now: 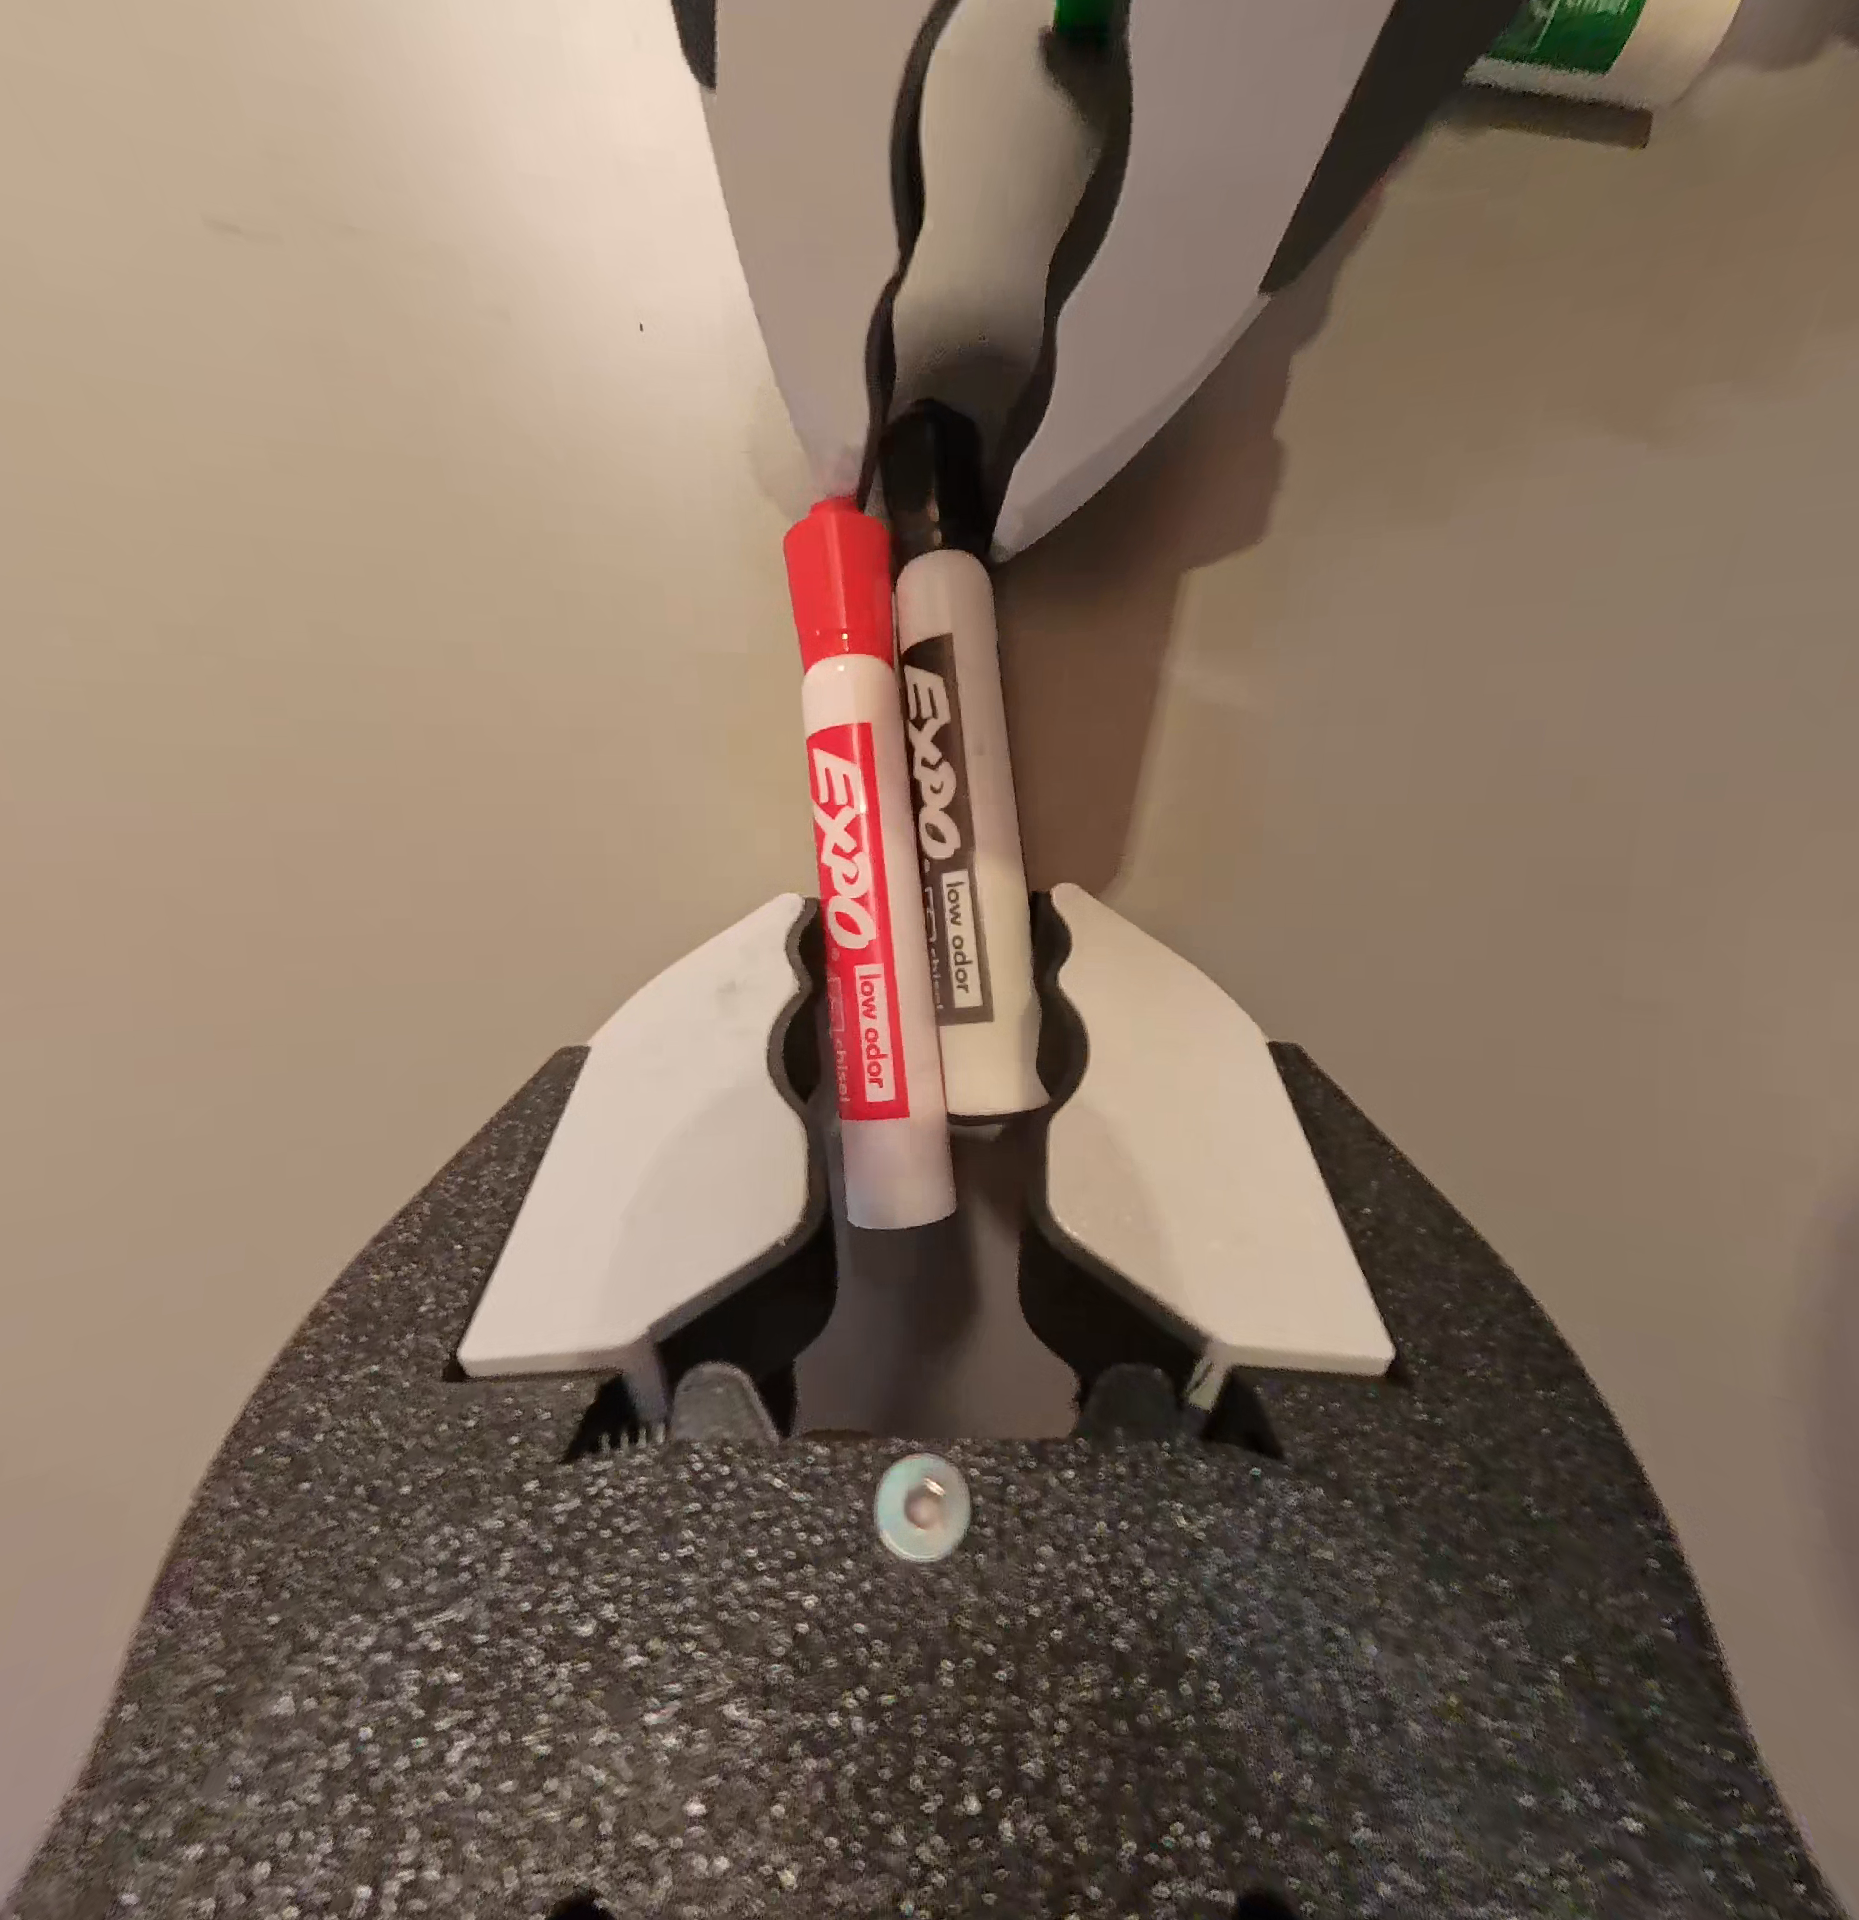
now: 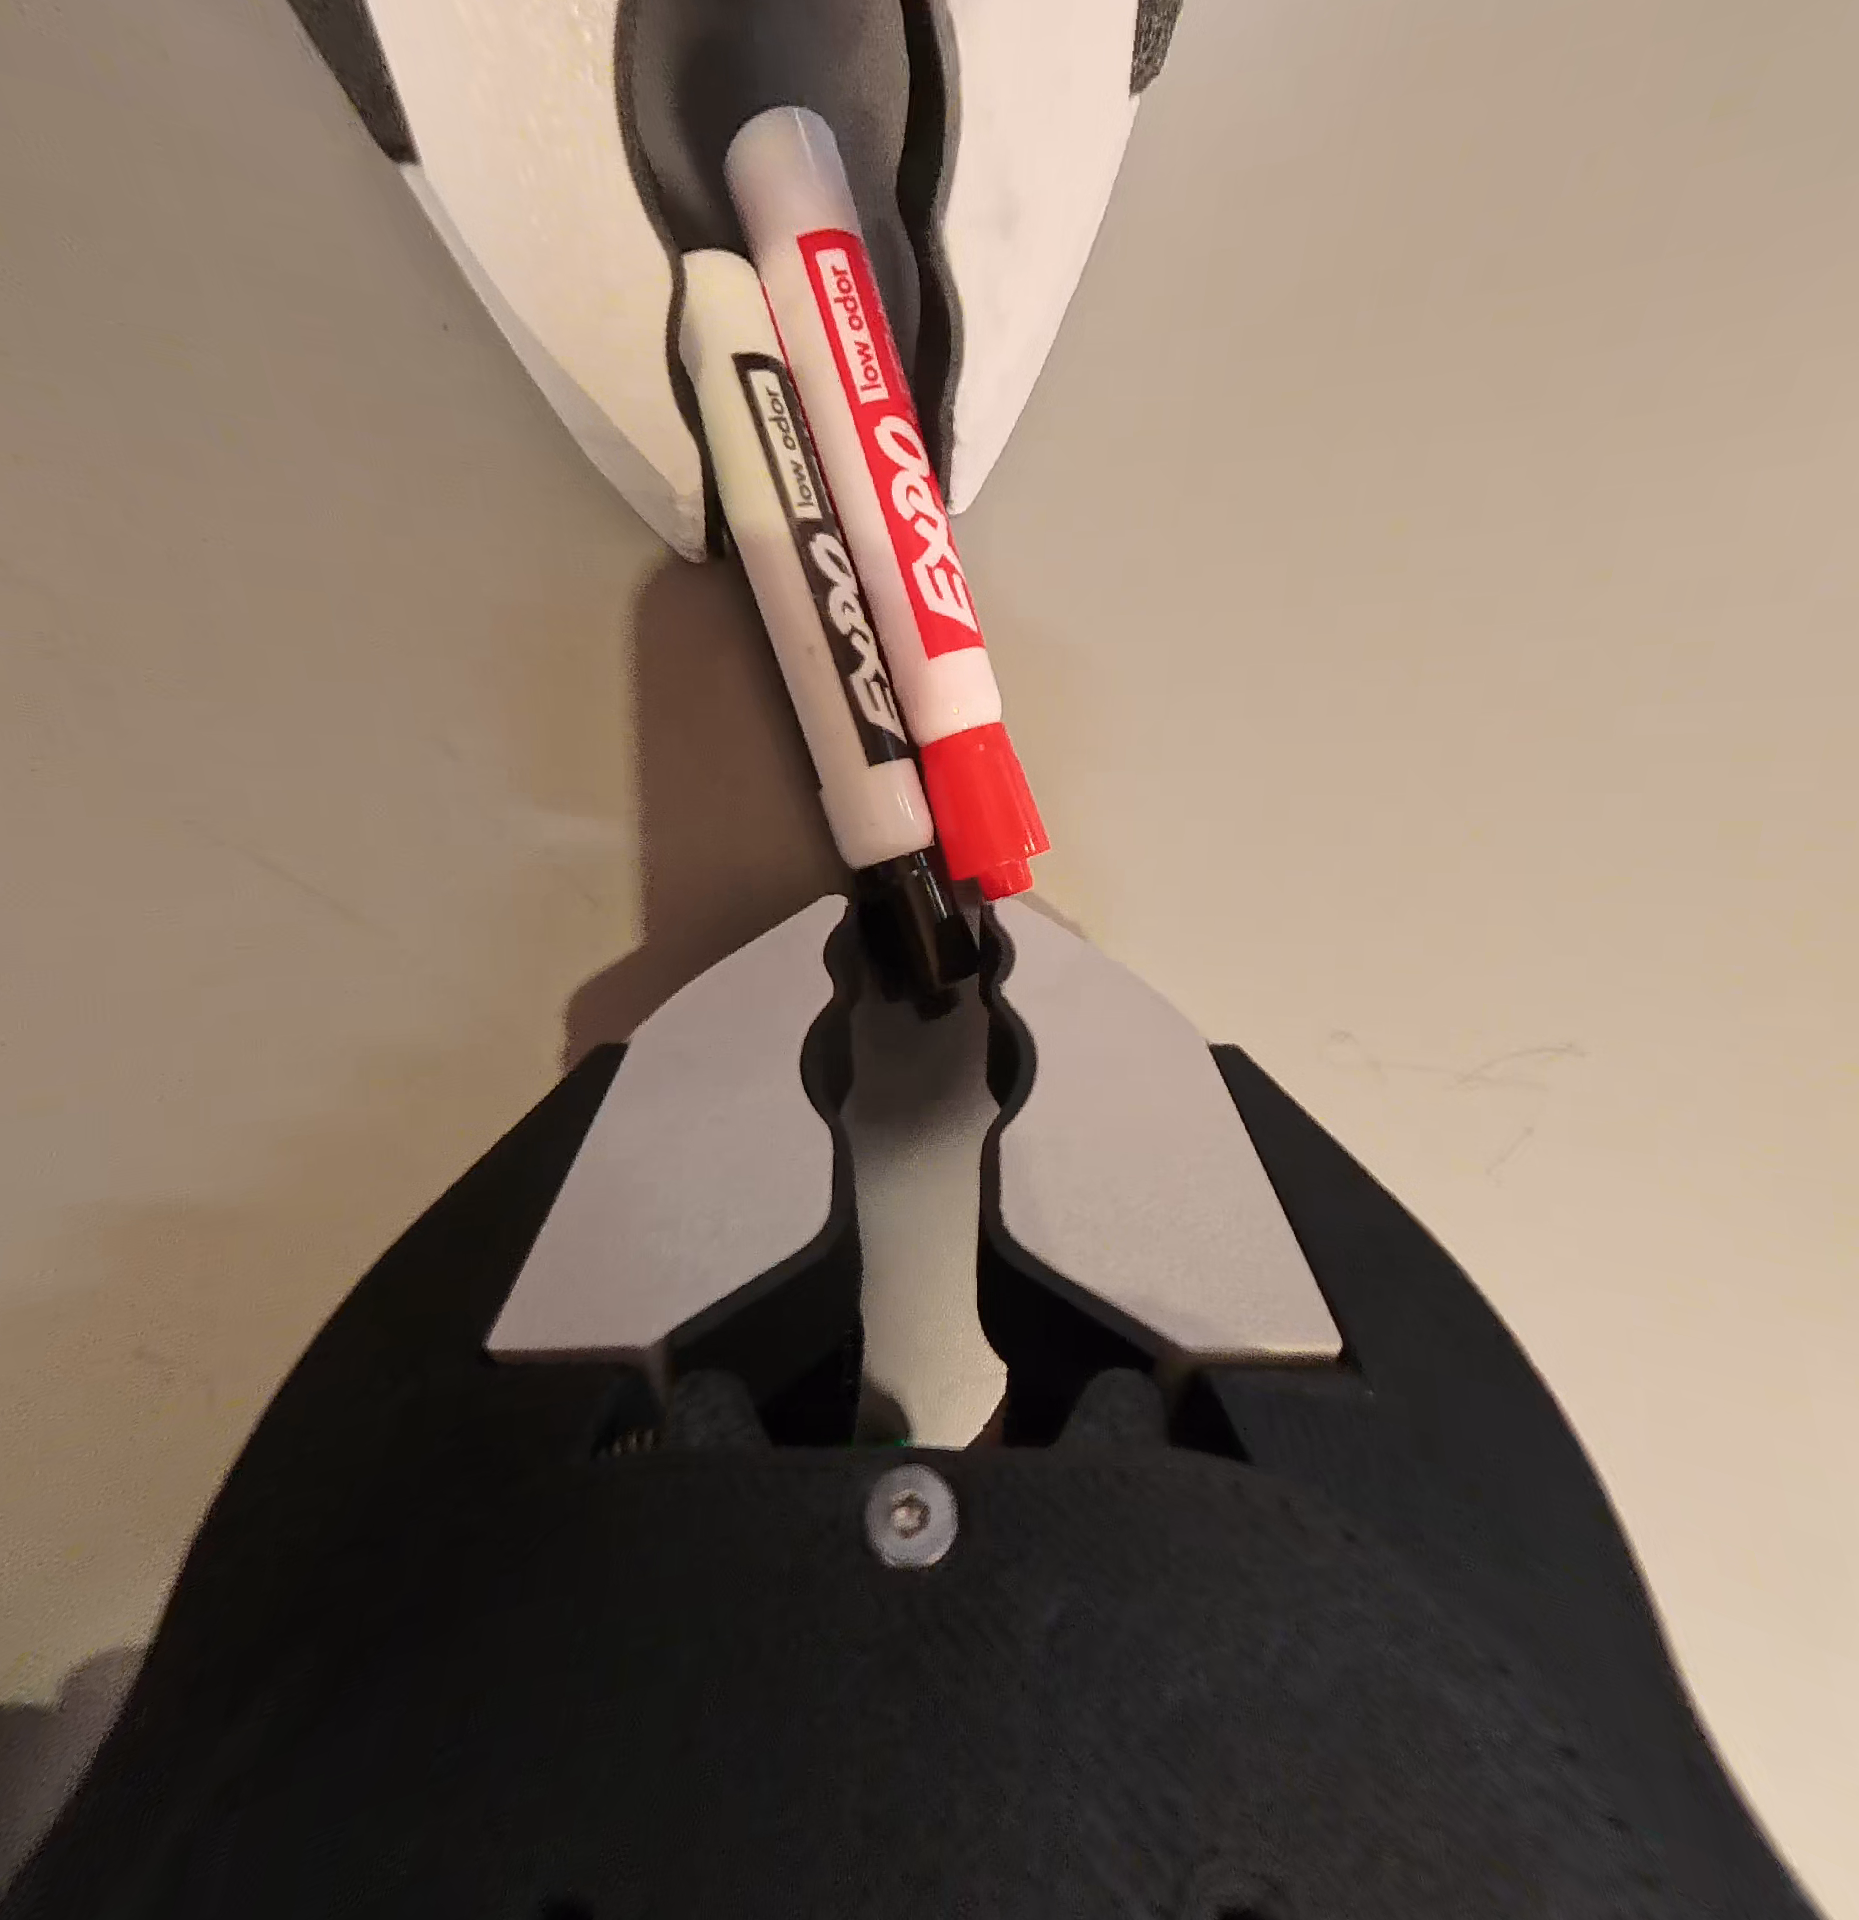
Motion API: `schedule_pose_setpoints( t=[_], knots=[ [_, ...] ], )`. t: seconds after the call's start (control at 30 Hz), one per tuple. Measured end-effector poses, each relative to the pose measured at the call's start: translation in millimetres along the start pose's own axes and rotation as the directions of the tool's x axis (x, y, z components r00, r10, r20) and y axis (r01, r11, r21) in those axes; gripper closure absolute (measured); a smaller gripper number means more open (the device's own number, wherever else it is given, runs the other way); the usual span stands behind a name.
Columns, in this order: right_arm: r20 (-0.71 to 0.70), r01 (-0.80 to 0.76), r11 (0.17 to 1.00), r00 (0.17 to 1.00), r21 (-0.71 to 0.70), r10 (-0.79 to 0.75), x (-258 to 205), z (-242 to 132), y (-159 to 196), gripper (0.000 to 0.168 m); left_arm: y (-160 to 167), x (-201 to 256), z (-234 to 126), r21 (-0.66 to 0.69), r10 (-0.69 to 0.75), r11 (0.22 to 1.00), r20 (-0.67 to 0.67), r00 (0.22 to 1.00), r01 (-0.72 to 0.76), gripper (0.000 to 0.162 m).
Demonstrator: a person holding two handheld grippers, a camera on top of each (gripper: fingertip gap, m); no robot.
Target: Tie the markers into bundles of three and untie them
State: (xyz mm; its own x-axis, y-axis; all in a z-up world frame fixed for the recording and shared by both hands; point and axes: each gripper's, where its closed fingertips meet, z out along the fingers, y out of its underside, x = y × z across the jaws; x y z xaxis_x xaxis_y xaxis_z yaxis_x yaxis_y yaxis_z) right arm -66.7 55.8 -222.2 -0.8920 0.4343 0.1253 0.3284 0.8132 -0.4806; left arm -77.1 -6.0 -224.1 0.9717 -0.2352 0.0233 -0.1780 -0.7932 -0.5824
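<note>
A red marker (image 1: 863,883) and a black marker (image 1: 966,831) lie side by side above the beige table, caps pointing away from my left gripper. My left gripper (image 1: 930,914) is shut on both barrels near their rear ends. My right gripper (image 2: 920,920) faces it and is shut on the black marker's cap (image 2: 920,935). The red cap (image 2: 982,810) sits just outside the right gripper's fingertip, touching it. In the right wrist view the red marker (image 2: 904,499) lies over the black marker (image 2: 811,623), between the fingers of the left gripper (image 2: 831,520). The right gripper also shows in the left wrist view (image 1: 930,509).
A green marker (image 1: 1559,42) lies on the beige table (image 1: 333,623) at the far right, behind the right gripper. Both grippers cast shadows on the table under the markers. The grippers' ends are close to 7 cm from one another.
</note>
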Motion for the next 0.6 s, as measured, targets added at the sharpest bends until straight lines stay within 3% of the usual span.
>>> schedule_pose_setpoints(
  t=[0.6],
  knots=[
    [-0.056, 0.029, 0.994, 0.998, 0.102, -0.023, 8, -14, -15, 0.148, -4, -3, -2, 0.079, -0.069, 0.994, -0.068, 0.995, 0.075, 0.124]
  ],
)
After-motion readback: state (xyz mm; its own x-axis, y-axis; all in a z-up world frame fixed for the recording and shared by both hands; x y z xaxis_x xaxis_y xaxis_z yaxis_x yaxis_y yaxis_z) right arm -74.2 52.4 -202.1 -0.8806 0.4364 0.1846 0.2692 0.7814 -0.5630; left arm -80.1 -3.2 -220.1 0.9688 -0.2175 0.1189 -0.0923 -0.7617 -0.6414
